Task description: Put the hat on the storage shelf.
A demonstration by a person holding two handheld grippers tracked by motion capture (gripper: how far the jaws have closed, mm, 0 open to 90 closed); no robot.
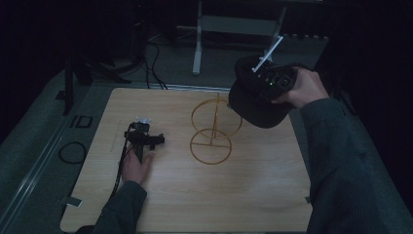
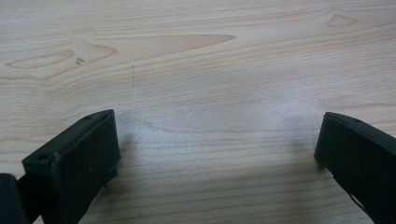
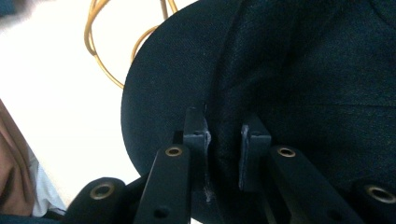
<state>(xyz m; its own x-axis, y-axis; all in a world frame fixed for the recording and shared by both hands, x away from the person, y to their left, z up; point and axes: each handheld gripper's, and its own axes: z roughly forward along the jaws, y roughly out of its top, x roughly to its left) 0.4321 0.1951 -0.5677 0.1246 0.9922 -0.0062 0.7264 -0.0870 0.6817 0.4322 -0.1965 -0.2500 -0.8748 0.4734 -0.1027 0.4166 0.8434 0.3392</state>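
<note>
Here the right hand-held gripper point(image 1: 263, 80) pinches a fold of a dark cloth cap point(image 1: 255, 109), lifted over the far right counter point(image 1: 195, 195) beside a gold wire stand point(image 1: 213, 129). The left hand-held gripper point(image 1: 142, 139) rests on pale woodgrain, jaws wide apart.

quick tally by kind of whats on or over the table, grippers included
grippers: 2, the left gripper resting on the wooden table with jaws open, the right gripper raised and shut on the cap
black cap: 1
gold wire stand with two rings: 1
total: 4
</note>
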